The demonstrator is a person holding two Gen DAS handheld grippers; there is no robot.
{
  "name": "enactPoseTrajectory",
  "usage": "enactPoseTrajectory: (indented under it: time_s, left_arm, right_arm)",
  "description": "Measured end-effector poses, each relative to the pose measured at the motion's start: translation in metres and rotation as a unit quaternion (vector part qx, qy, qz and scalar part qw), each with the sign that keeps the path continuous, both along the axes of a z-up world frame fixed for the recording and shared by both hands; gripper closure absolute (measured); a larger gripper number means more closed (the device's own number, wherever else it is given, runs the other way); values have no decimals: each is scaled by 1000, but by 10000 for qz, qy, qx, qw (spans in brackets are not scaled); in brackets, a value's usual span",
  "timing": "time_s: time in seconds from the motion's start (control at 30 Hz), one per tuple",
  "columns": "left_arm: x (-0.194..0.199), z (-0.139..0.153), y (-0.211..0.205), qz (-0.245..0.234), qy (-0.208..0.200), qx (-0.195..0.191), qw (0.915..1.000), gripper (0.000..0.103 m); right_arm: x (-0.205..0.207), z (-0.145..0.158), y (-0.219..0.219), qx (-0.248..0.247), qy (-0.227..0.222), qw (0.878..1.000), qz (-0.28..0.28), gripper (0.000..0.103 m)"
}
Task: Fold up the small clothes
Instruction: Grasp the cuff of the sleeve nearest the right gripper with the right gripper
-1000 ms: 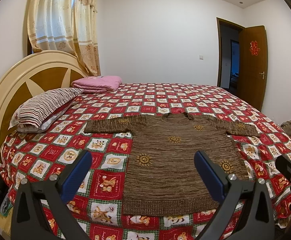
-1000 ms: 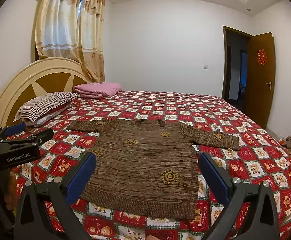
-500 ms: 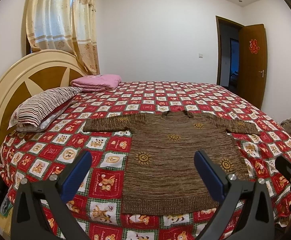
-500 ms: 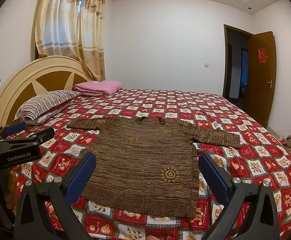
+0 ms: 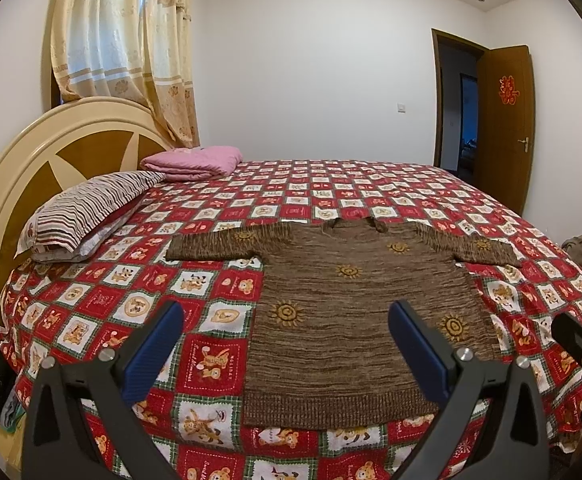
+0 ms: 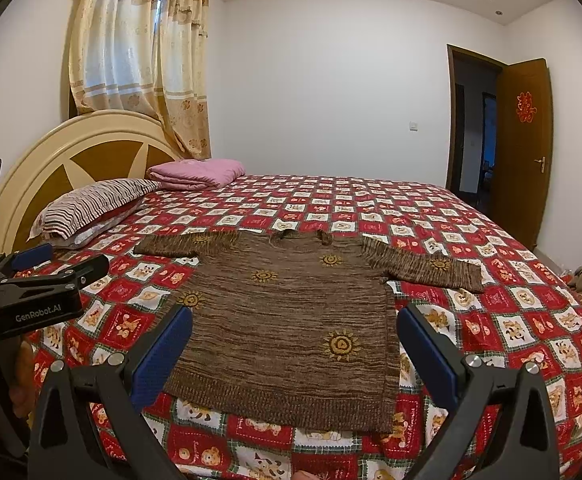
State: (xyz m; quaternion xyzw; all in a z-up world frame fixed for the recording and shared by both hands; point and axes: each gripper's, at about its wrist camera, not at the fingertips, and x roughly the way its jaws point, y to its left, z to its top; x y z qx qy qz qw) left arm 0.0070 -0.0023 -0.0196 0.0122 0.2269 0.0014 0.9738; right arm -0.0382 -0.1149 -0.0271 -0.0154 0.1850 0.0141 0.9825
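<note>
Left wrist view: the left gripper (image 5: 285, 338) hovers with fingers (image 5: 153, 350) spread wide and empty above the near edge of the bed (image 5: 211, 364). The brown sweater (image 5: 343, 320) lies flat, sleeves outstretched, slightly lower in frame than a second ago.

Right wrist view: the right gripper (image 6: 295, 346) is likewise wide and empty; the sweater (image 6: 291, 316) is unmoved on the quilt, the camera marginally raised.
</note>
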Motion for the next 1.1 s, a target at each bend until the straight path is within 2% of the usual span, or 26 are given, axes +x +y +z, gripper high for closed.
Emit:
enactPoseTrajectory:
  time_s: [0.27, 0.43, 0.5, 0.6, 0.67, 0.83, 1.1]
  left_arm:
    - [21, -12, -3, -63, 168, 143, 9997, 0]
    - [56, -26, -7, -120, 482, 243, 9985, 0]
    - [71, -31, -9, -192, 615, 233, 9977, 0]
    - [98, -38, -19, -239, 704, 392, 9965, 0]
    - [115, -41, -24, -246, 713, 464, 9961, 0]
    - [166, -54, -34, -223, 760, 683, 9945, 0]
    - [239, -81, -42, -30, 930, 943, 9912, 0]
  right_arm:
    - [20, -10, -17, 226, 161, 9995, 126, 1]
    - [49, -19, -47, 457, 4, 9989, 76, 1]
    - [64, -23, -58, 425, 266, 9987, 17, 1]
    - [98, -37, -93, 574, 897, 9940, -248, 1]
    - [112, -44, -119, 839, 1047, 9905, -316, 1]
    - [148, -56, -200, 1346, 1264, 9773, -1041, 1]
    - [200, -73, -304, 1787, 1520, 9537, -1882, 2]
